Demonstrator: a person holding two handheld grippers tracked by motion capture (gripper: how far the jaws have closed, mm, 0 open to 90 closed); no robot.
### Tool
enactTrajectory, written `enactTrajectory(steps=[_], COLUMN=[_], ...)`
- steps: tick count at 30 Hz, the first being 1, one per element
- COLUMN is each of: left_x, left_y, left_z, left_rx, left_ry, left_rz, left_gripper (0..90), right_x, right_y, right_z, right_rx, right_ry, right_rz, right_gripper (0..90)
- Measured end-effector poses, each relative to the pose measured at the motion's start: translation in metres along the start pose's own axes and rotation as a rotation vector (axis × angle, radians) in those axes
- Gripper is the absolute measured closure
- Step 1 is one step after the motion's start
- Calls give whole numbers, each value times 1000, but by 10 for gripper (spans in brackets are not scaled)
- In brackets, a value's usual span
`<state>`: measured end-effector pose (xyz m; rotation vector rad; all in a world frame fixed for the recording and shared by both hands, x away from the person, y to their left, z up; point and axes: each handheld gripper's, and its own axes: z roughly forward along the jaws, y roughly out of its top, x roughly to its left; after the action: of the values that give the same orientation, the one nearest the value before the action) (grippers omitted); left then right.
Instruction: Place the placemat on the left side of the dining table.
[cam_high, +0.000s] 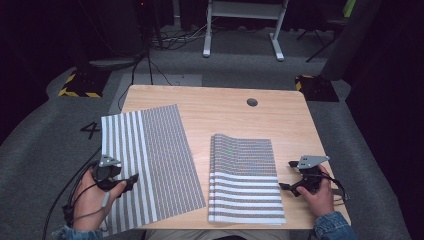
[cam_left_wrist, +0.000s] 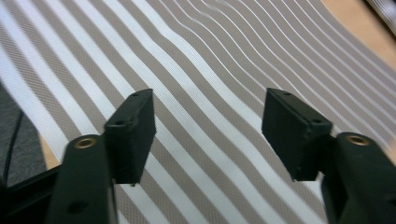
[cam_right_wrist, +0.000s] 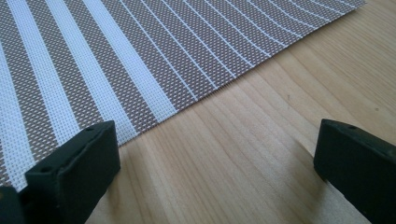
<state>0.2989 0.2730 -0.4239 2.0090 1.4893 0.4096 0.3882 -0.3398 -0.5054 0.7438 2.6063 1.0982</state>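
While high view shows two mats (cam_high: 150, 165), right tool (cam_right_wrist: 210, 172) view shows weave.

We seem to be in a lab or recording studio rather than a home. Dark curtains (cam_high: 367, 35) close off the far side, and grey carpet (cam_high: 40, 140) covers the floor. Cables (cam_high: 172, 37) trail across it at the far left, past yellow-and-black hazard tape (cam_high: 75, 92) (on low stand bases). A white frame (cam_high: 242, 25) stands beyond our plain wooden bench (cam_high: 225, 112).
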Motion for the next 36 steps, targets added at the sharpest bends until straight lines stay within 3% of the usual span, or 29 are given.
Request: enactTrajectory(steps=[3,4,7,11,12,15,22,27,30,31,32,33,36], left_x=[9,16,23,35,38,36,33,31,26,23,20,19,13], left_y=[7,12,16,19,20,20,19,20,20,20,21,21,24], left_z=[20,33,47,75,85,89,90,92,92,92,92,92,93], left_rx=[-35,-50,-50,32,83,91,90,72,57,48,52,50,65], left_ry=[58,74,90,125,137,144,165,153,142,130,132,120,125], left_rz=[-48,-76,-106,-131,-135,-134,-94,-77,-49,-43,-29,-6,52], left_gripper=[319,318,313,294,287,259,271,299,408,541,541,655,734], right_x=[0,0,0,0,0,0,0,0,0,0,0,0,0], right_y=[0,0,0,0,0,0,0,0,0,0,0,0,0], right_z=[0,0,0,0,0,0,0,0,0,0,0,0,0], right_rx=[2,-1,-1,1,0,0,2,1,1,1,1,1,1], right_ry=[1,0,0,0,0,0,0,0,0,0,0,0,0], right_rz=[0,1,1,0,1,0,0,0,-1,0,0,0,0], right_gripper=[5,4,4,4,4,4,4,4,4,4,4,4,4])
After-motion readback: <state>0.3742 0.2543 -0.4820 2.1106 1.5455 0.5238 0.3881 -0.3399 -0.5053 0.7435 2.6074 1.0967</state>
